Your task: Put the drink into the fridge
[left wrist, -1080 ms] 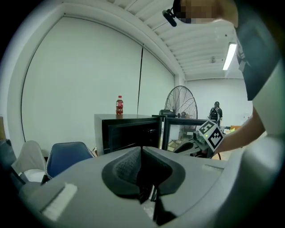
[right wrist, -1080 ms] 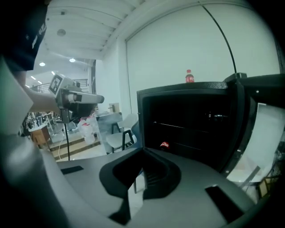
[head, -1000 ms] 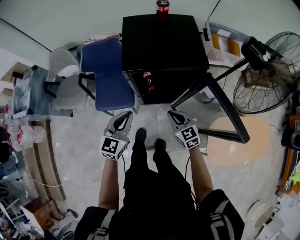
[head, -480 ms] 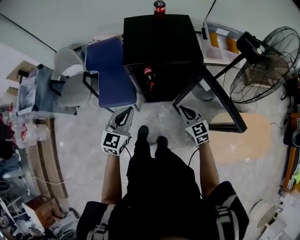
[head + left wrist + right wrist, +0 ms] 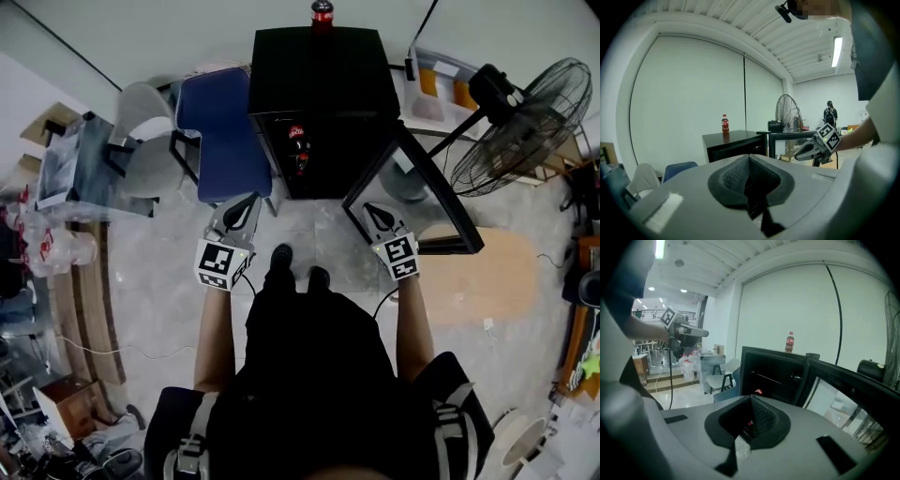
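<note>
**Inspector:** Grippers?

**Assistant:** Left gripper [image 5: 249, 202] and right gripper [image 5: 367, 208]: grey moulded plastic jaws closed, nothing held.

**Inspector:** The drink?

**Assistant:** One dark, red-labelled bottle [image 5: 299, 155] sits inside the matt black box-shaped fridge [image 5: 323, 75], glass-paned door [image 5: 441, 190] open. A second, red-capped bottle [image 5: 322, 11] stands on top. Label print unreadable.
</note>
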The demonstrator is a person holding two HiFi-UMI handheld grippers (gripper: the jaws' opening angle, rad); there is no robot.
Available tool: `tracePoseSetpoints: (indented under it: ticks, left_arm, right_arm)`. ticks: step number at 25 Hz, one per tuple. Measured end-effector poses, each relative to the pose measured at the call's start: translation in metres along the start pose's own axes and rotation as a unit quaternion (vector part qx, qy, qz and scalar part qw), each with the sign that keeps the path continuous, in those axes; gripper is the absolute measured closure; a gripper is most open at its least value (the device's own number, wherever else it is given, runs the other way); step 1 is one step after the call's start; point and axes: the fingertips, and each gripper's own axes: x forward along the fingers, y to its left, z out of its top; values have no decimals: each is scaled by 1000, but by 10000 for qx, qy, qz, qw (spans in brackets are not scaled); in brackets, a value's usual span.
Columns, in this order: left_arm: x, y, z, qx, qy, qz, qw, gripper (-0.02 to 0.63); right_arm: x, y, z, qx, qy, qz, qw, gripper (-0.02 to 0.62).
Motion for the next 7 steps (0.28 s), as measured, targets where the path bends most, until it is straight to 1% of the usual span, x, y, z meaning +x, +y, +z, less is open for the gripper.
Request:
tracePoseSetpoints:
  ticks: [2, 7]
  left_arm:
    - [-2, 0, 4, 29, -58, 10, 10000, 606]
    - [-15, -1, 3, 33, -38, 63, 10000, 606]
  right_arm:
    - [-4, 0, 1, 7, 8, 0, 10000, 594]
    - [-10, 5, 7, -3, -68, 11, 10000, 594]
